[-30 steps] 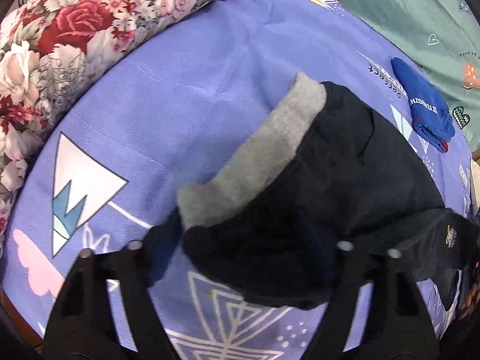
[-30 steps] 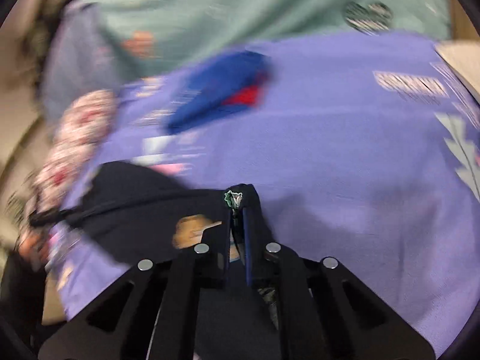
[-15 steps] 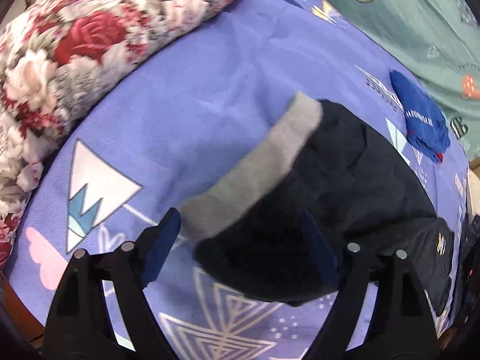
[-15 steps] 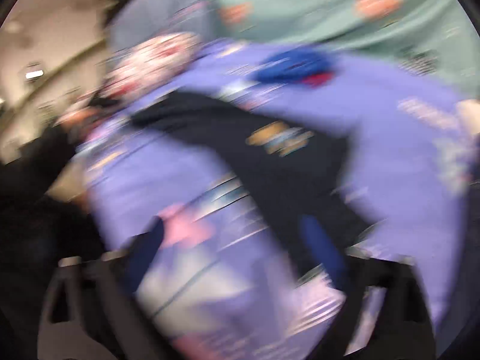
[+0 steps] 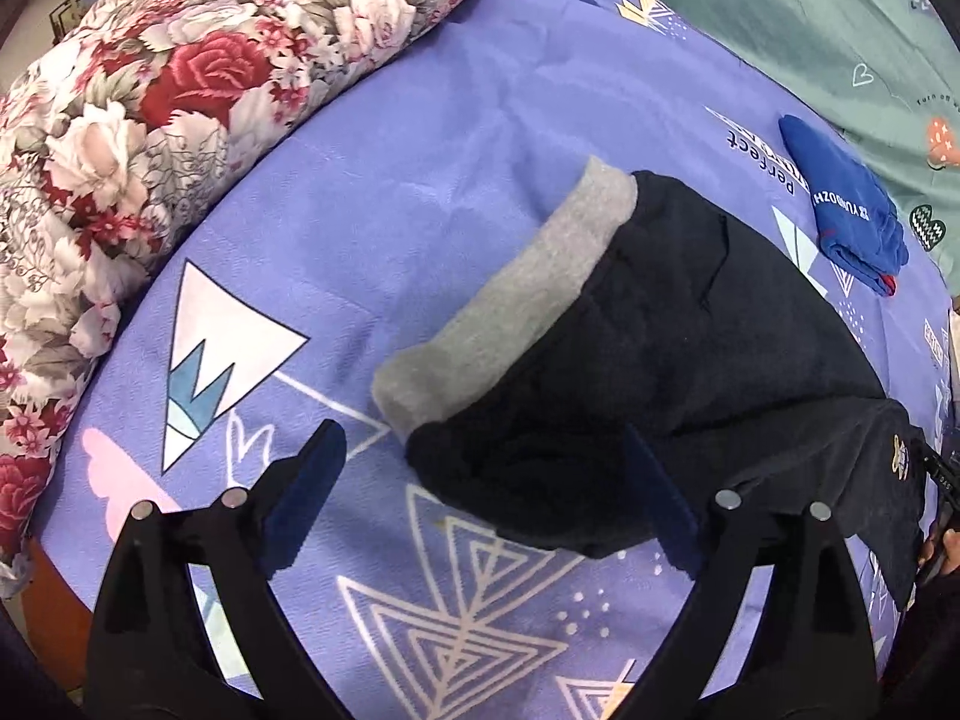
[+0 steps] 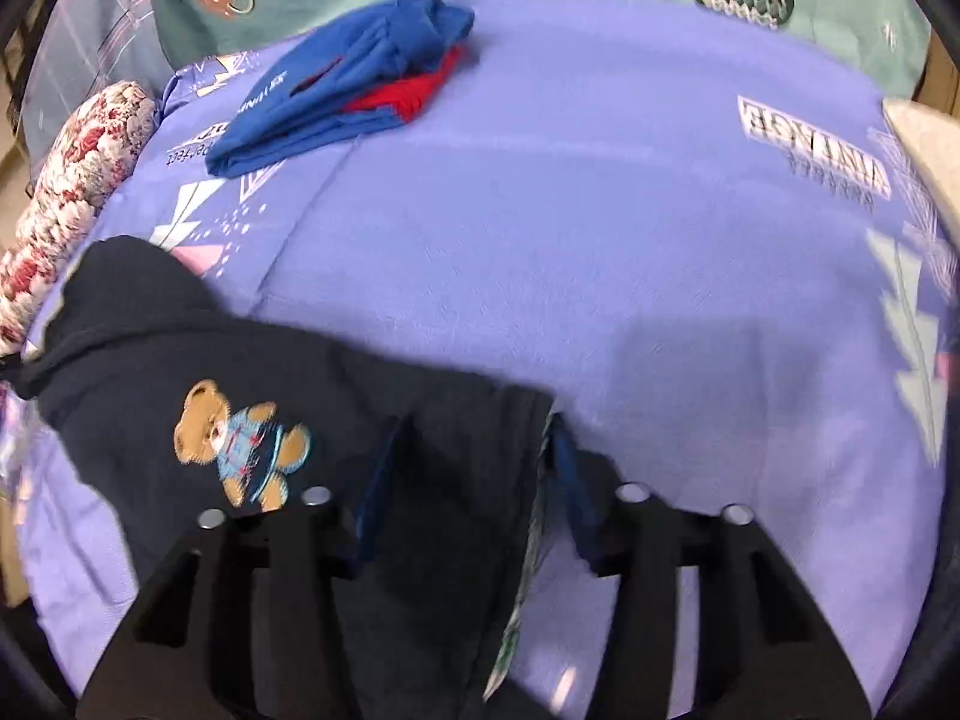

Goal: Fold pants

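While closing, right tool (image 6: 474,480) straddles pants (image 6: 252,360) — hem

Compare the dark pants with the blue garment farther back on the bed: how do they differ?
The dark pants are navy-black with a grey lining band and a teddy-bear patch; the blue garment is bright blue with white lettering and red showing inside. The pants lie spread and rumpled, half-folded; the blue garment is a compact folded bundle. Both rest on the purple bedsheet.

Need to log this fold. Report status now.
Left gripper opening, nothing gripped. Right gripper closing around the pants edge. Blue garment lies clear, beyond.
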